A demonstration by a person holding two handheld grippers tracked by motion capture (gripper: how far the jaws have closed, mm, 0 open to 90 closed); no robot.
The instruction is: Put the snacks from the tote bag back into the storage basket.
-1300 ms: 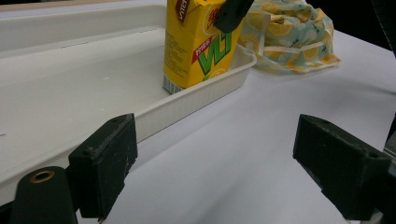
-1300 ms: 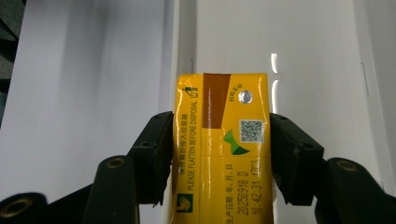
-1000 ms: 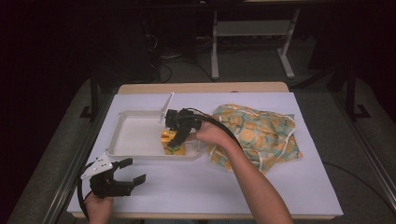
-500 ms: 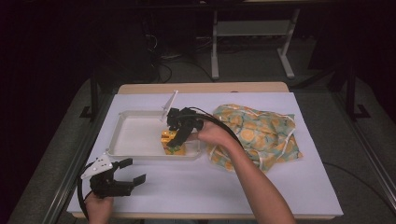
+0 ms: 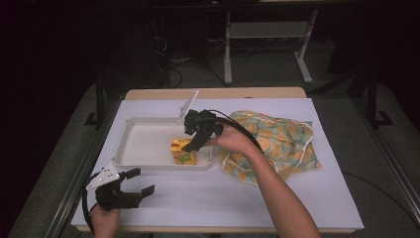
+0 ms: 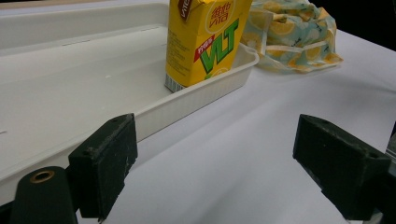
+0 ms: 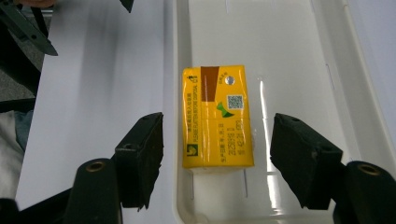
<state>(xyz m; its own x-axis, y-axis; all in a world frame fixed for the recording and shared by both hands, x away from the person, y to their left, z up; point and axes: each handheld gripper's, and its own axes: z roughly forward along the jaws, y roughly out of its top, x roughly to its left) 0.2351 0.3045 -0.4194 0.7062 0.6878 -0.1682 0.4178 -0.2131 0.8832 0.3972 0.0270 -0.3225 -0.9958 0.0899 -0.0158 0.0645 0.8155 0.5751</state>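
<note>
Carton (image 7: 218, 116), yellow, is stood upright in the white tray (image 5: 143, 144), at its near right corner. Right gripper (image 5: 194, 139) is held above it, jaws just opened, clear of both sides. Left gripper (image 5: 130, 187) is held wide at the surface's near left corner.

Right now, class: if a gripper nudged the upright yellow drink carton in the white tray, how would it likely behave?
The yellow drink carton stands tall on a narrow base, so it would probably tip. Its flat, boxy sides suggest a stiff grip. The white tray looks smooth, so it may slide.
</note>
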